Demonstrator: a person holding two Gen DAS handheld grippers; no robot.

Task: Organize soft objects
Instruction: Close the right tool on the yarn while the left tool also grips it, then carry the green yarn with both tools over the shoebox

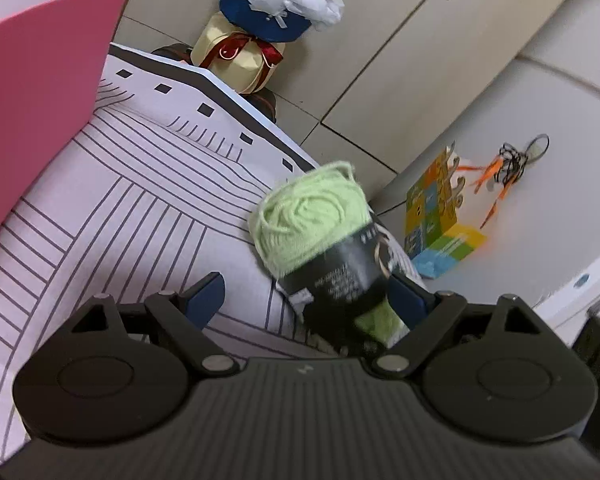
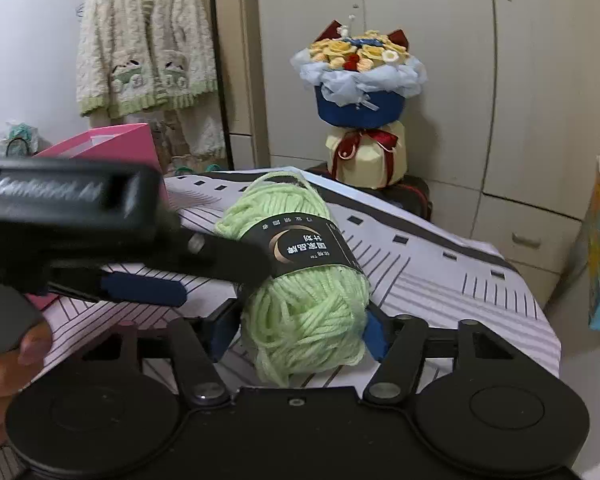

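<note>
The right gripper (image 2: 296, 334) has its blue fingers (image 2: 220, 334) closed on the green yarn ball (image 2: 300, 280), just over the striped surface (image 2: 440, 280). The left gripper (image 1: 308, 300) stands wide alongside, one finger touching the label.

One green yarn ball (image 2: 304, 280), one pink box (image 1: 40, 80), one bouquet (image 2: 360, 80), one hanging cardigan (image 2: 148, 40), and perhaps one colourful carton (image 1: 440, 232).

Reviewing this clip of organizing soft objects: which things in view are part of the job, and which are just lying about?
Part of the job:
- light green yarn skein with black paper band
- right gripper, pads against the skein
- left gripper, open beside it
- pink box

Lying about:
- blue-wrapped flower bouquet
- cream knitted cardigan
- colourful cardboard carton
</note>
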